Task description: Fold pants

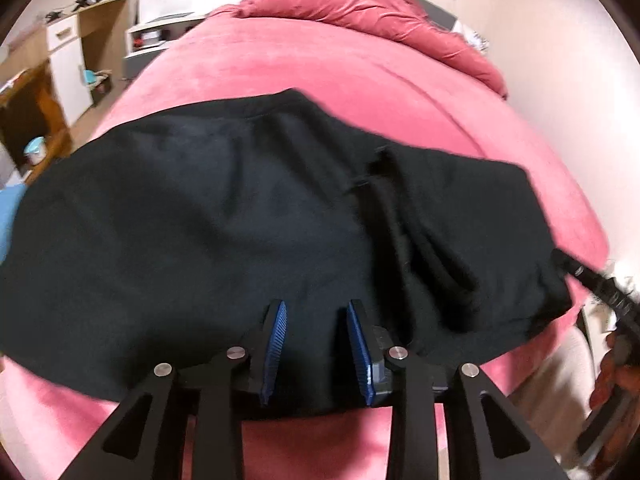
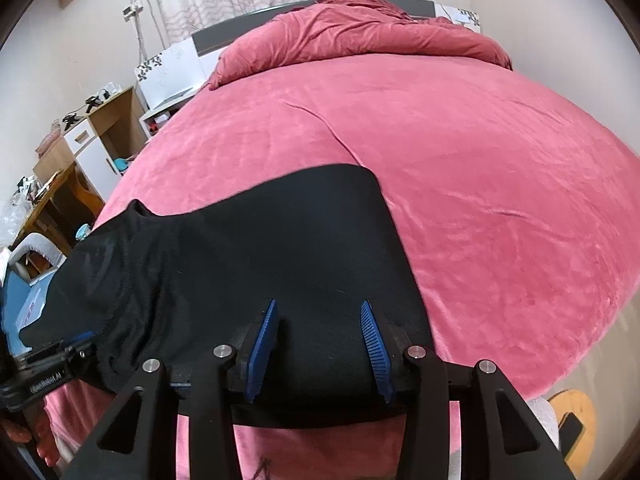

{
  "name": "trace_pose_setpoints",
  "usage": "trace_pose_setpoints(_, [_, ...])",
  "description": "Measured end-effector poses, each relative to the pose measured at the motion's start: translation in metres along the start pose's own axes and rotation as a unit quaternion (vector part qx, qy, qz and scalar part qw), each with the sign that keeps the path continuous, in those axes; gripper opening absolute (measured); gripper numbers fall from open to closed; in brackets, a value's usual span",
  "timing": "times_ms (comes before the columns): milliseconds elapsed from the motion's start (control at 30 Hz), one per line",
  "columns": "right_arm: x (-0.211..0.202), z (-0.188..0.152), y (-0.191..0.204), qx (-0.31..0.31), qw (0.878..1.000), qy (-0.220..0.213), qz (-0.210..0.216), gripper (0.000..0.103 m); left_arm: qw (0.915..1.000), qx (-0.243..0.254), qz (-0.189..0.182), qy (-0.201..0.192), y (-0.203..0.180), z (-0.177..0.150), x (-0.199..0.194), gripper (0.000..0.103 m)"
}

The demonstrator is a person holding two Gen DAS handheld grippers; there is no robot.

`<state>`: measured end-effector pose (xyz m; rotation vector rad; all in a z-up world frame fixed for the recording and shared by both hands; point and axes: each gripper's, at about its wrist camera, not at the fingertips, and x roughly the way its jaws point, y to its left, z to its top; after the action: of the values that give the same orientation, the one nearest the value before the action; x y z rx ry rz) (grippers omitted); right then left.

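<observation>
Hovering over the near edge of the bed (image 2: 460, 168), both tongs sit spread with nothing between their blue pads, and the black pants (image 1: 224, 216) lie flat across the pink cover just ahead of them. Left gripper (image 1: 316, 354) hangs above the near hem with its jaws well apart, dark cloth showing through the gap; right gripper (image 2: 318, 350) is just as wide, poised over the pants' right end. By my read the pants look already doubled over, so the next fold wants a clean pinch: each tong should come down on the near edge, bite every layer together, then both lift level so the cloth travels far without twisting. Watch that loose ridge (image 1: 420, 220) right of centre, because it could bunch if the corners rise unevenly. Left view gives us that wrinkle and the other tool's tip (image 1: 576, 270) at the right corner; right view hides the wrinkle but shows the clean far-right corner, the heaped duvet (image 2: 360, 36) far off, and the left tool's body (image 2: 52, 360) beside the cloth.
</observation>
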<state>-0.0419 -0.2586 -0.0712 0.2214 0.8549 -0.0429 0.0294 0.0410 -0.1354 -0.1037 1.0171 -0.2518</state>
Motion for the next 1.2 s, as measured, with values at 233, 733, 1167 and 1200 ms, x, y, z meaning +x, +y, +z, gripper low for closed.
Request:
trace_pose_setpoints(233, [0.011, 0.006, 0.044, -0.044, 0.997, 0.0, 0.068, 0.044, 0.9976, -0.066, 0.009, -0.016, 0.047, -0.017, -0.029, 0.033])
trace_pose_setpoints(733, [0.053, -0.034, 0.13, -0.17, 0.98, 0.016, 0.105, 0.044, 0.9648, -0.253, 0.062, -0.036, 0.131, -0.042, -0.064, 0.035])
trace_pose_setpoints(1167, [0.052, -0.034, 0.105, -0.114, 0.982, 0.006, 0.151, 0.044, 0.9113, -0.408, -0.055, -0.02, 0.204, -0.035, -0.049, 0.045])
trace_pose_setpoints(1200, [0.052, -0.035, 0.104, -0.113, 0.982, 0.006, 0.152, 0.044, 0.902, -0.427, -0.06, -0.024, 0.214, -0.034, -0.047, 0.045])
